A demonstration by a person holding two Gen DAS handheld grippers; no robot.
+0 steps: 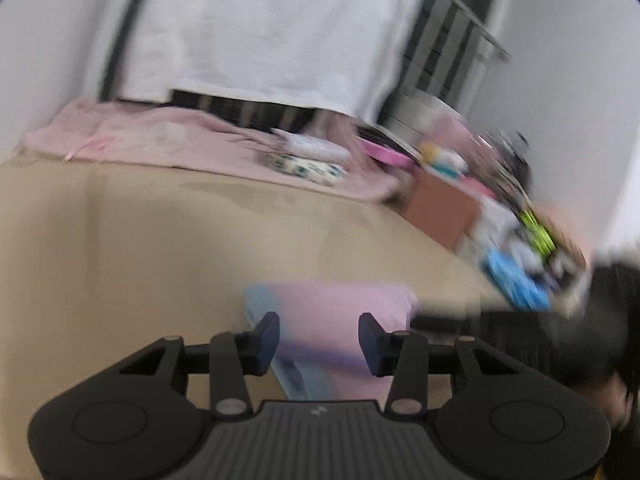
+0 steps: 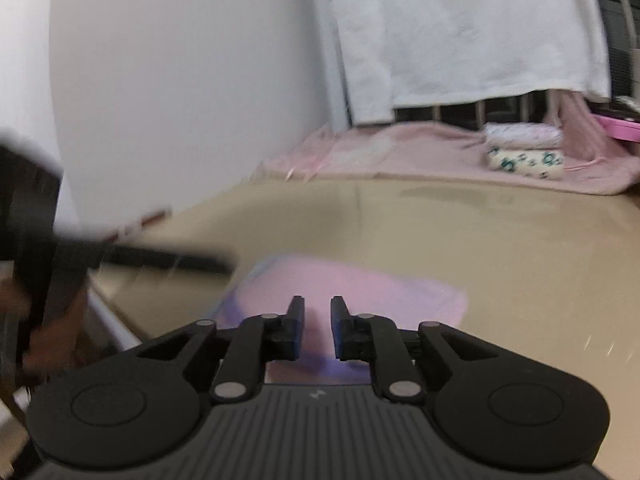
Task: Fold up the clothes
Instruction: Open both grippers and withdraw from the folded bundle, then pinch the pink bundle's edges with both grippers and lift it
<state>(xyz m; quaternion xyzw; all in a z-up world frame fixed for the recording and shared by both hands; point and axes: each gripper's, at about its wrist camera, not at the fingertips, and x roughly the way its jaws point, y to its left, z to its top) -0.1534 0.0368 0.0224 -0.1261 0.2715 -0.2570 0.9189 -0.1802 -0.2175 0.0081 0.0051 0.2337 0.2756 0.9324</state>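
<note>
A folded pink garment (image 1: 340,312) with a pale blue edge (image 1: 260,300) lies flat on the beige surface (image 1: 160,248). My left gripper (image 1: 319,340) hovers over its near side, open wide, with nothing between the fingers. In the right wrist view the same pink garment (image 2: 352,284) lies just beyond my right gripper (image 2: 318,326), whose fingers stand a narrow gap apart with nothing held. The other gripper shows only as a dark blur at the right edge (image 1: 560,340) and at the left edge (image 2: 44,264). Both views are motion-blurred.
A pink blanket (image 1: 168,140) lies along the far side, bearing a small stack of folded clothes (image 1: 308,160) (image 2: 524,148). A white towel (image 1: 280,32) hangs over a slatted rail behind. A brown box (image 1: 440,212) and mixed clutter (image 1: 516,280) crowd the right side. A white wall (image 2: 180,80) borders the left.
</note>
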